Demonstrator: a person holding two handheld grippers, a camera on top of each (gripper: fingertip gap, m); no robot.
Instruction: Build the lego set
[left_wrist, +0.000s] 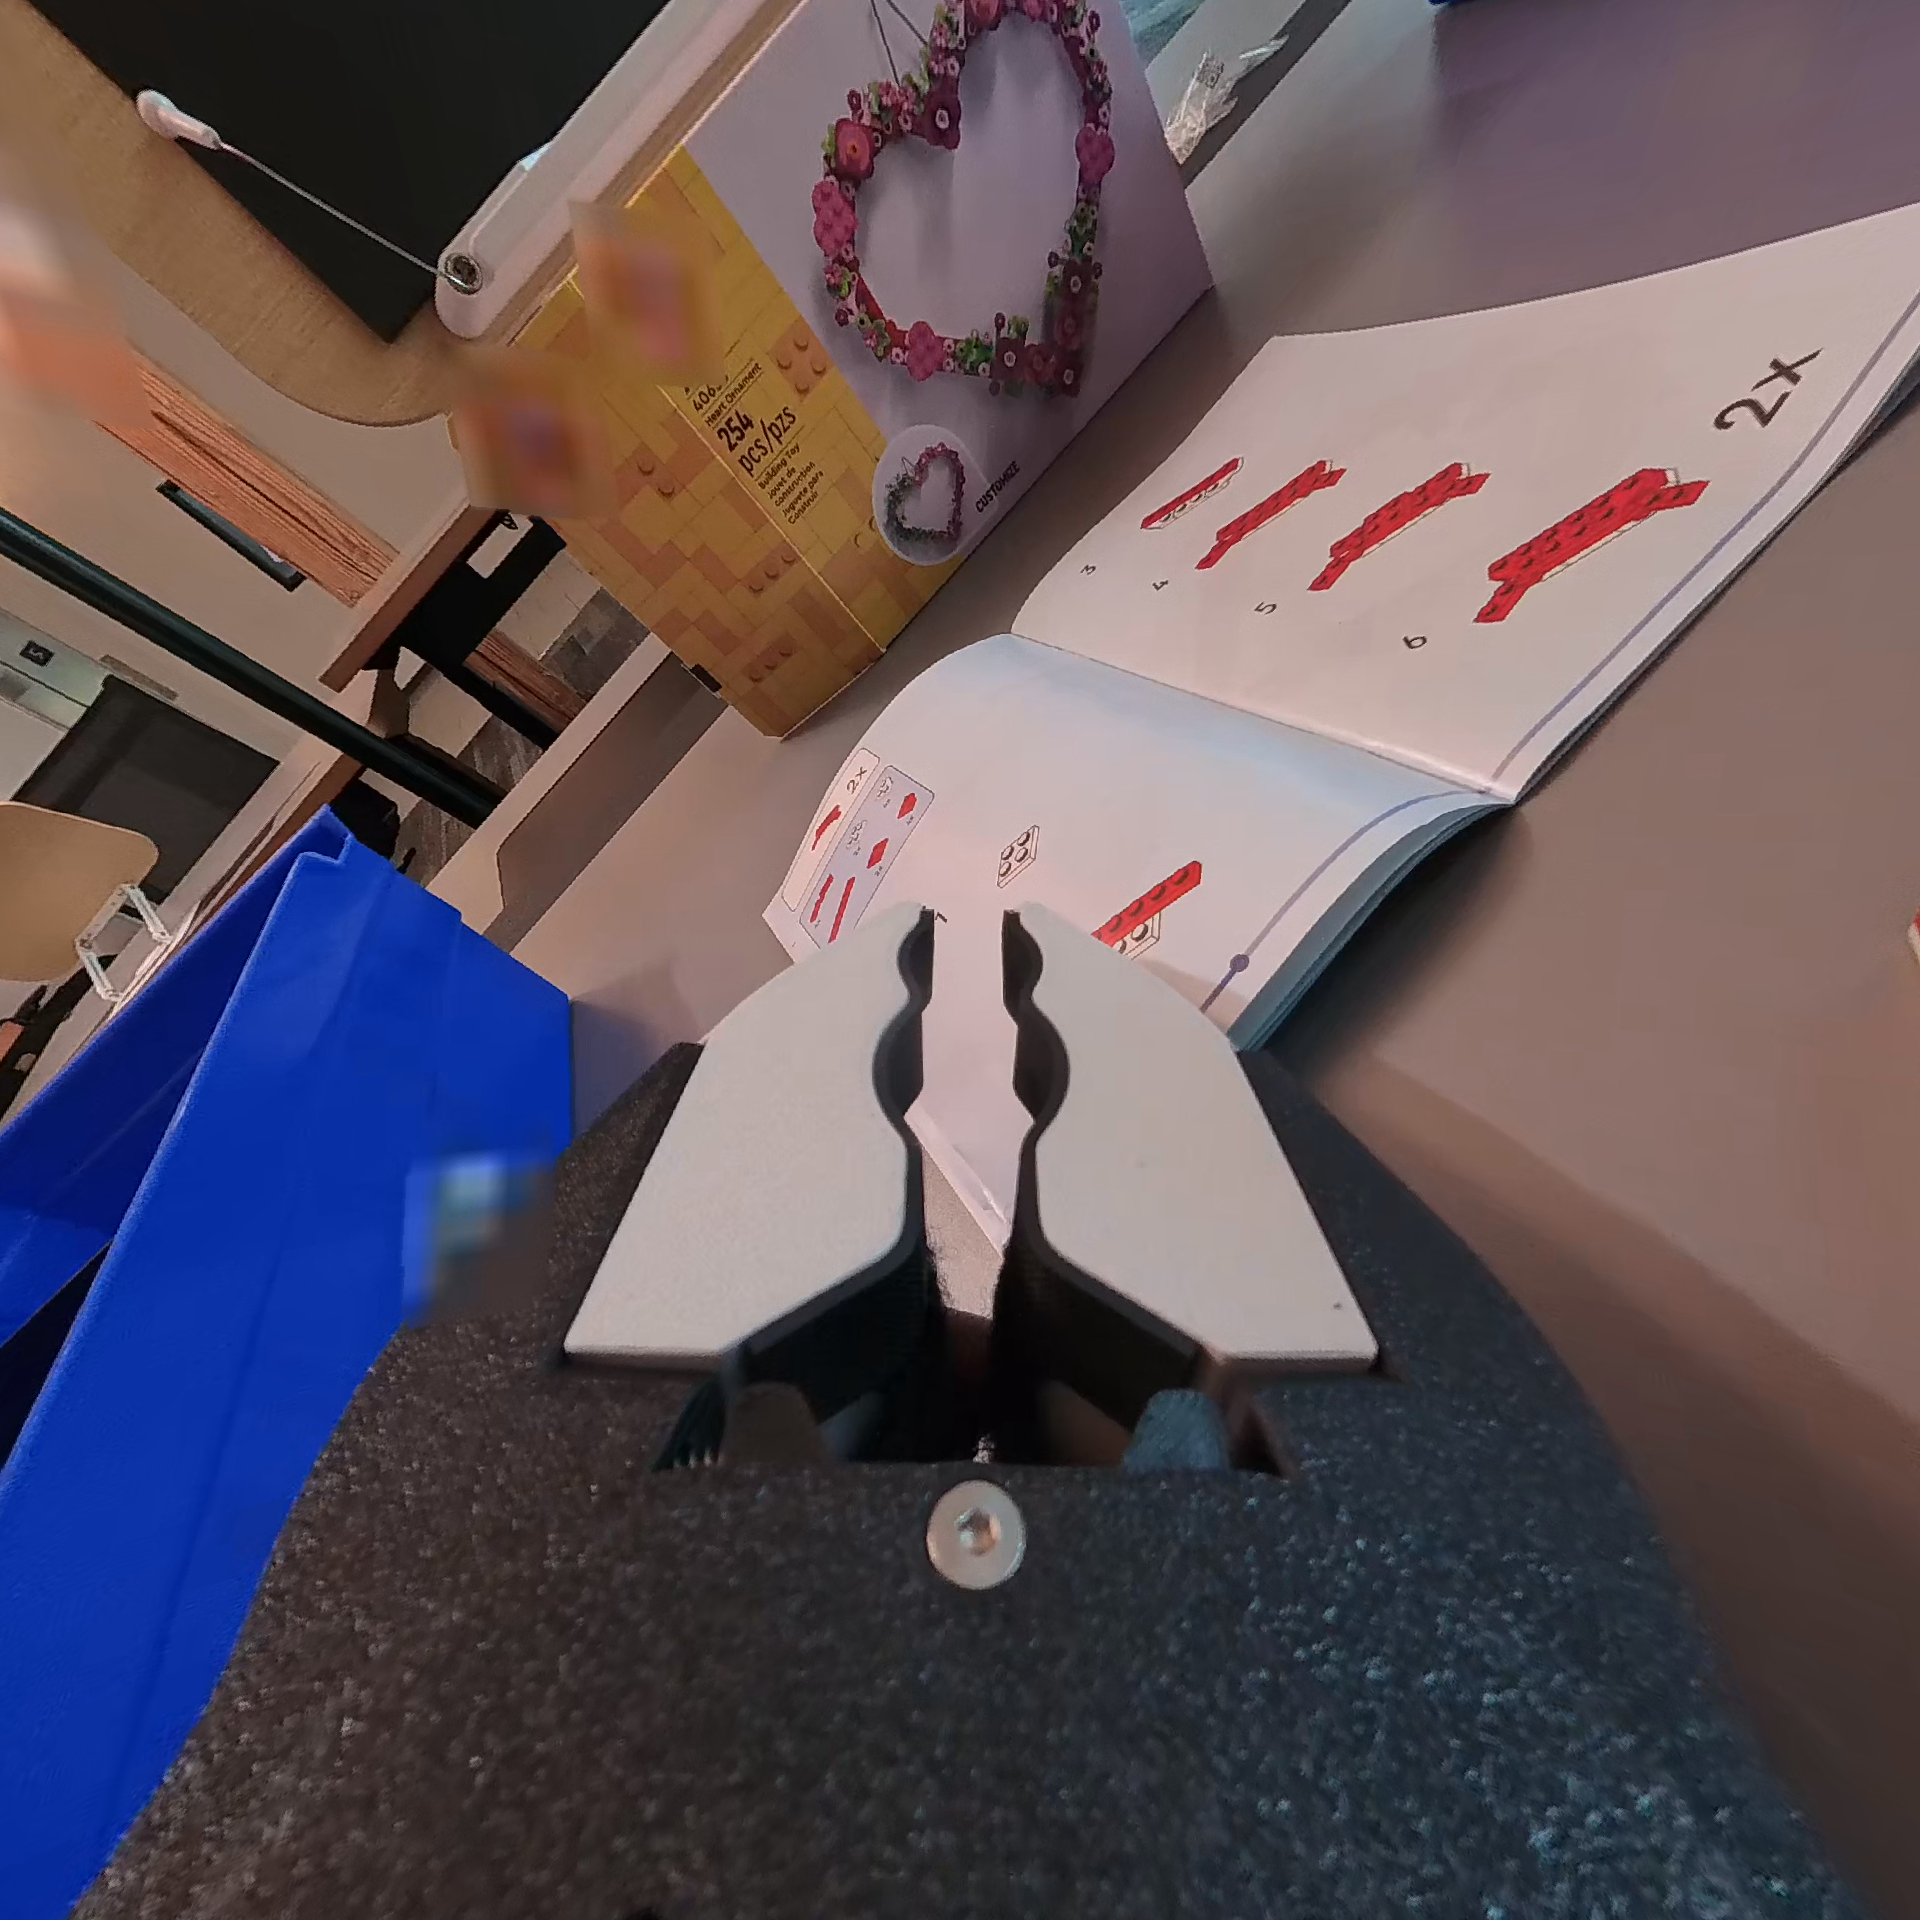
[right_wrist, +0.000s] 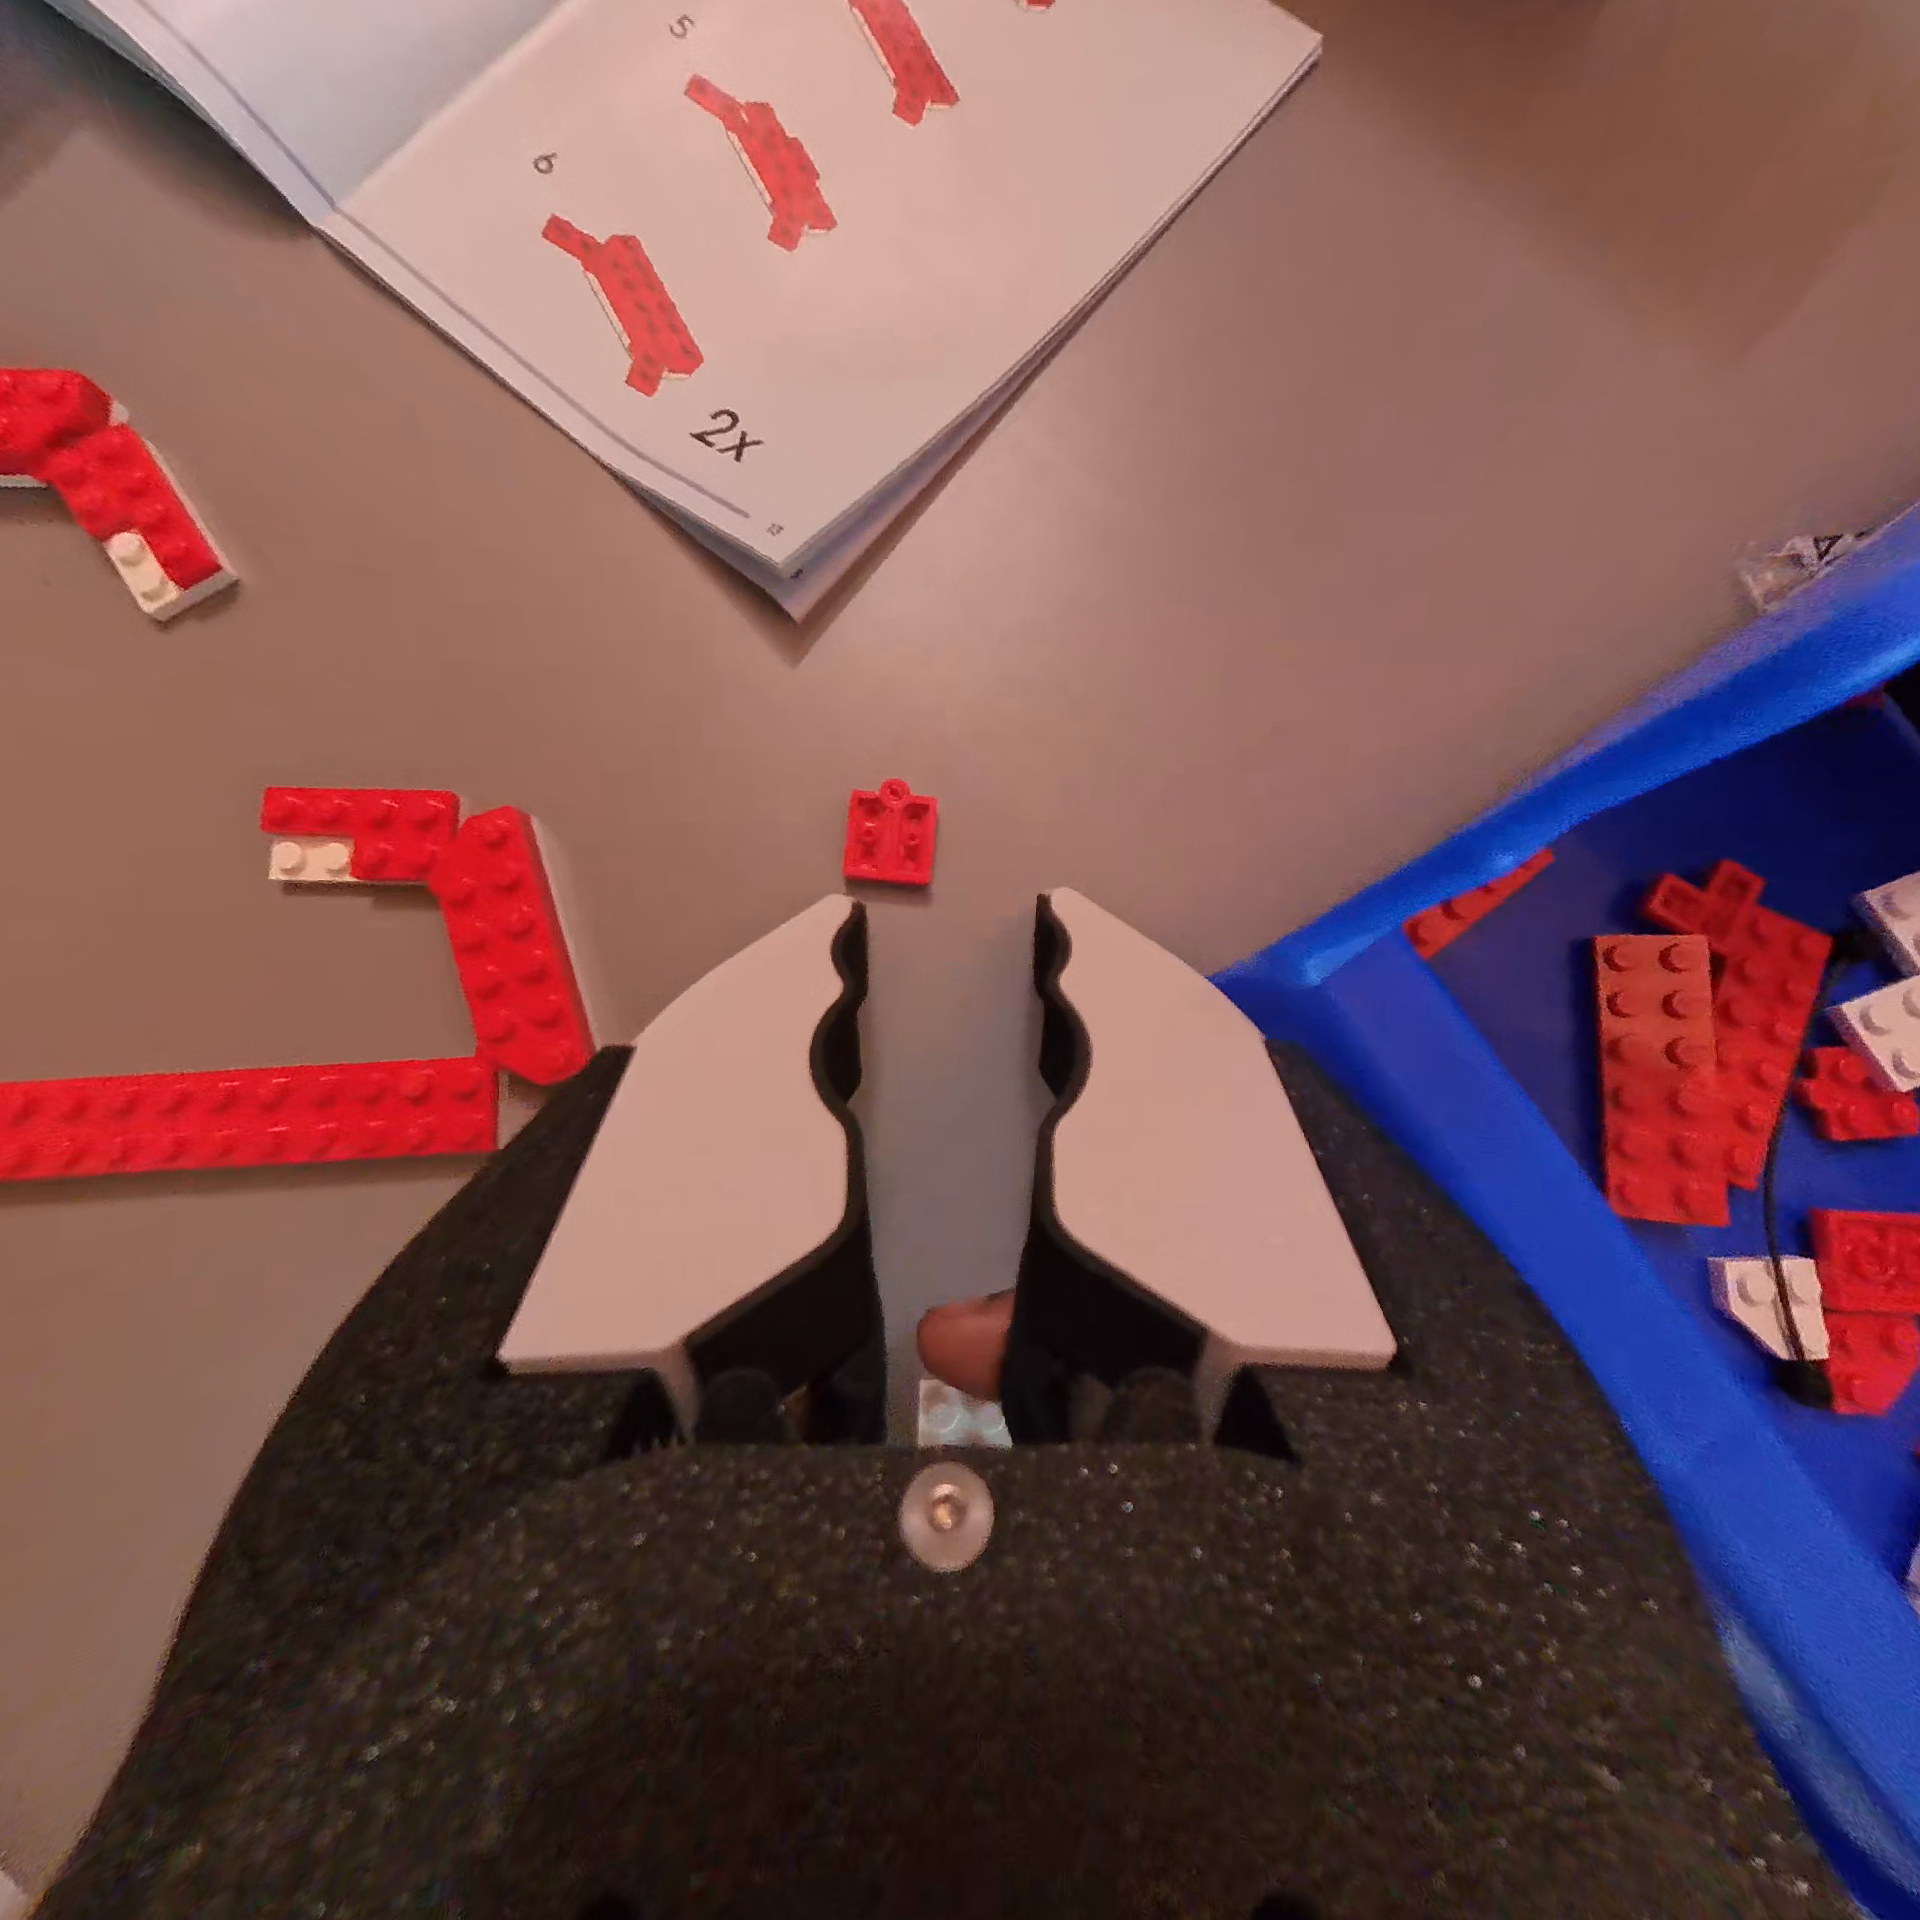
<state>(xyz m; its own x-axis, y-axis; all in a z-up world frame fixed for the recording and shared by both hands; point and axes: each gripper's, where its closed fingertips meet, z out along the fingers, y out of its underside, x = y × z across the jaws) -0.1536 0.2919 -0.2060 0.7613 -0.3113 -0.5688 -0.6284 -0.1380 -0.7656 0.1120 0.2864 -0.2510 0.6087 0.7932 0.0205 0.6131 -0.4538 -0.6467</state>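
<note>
Pick-up step judged in hand: right gripper (right_wrist: 948, 914), jaws moderately apart and empty, sits just below a small upturned red plate (right_wrist: 891, 837) at its 11 o'clock; left gripper (left_wrist: 967, 925), narrowly parted, holds nothing; next move requires straddling that plate.

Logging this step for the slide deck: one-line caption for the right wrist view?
Open right gripper hovers near a small red plate, between red assemblies and blue bin.
</note>
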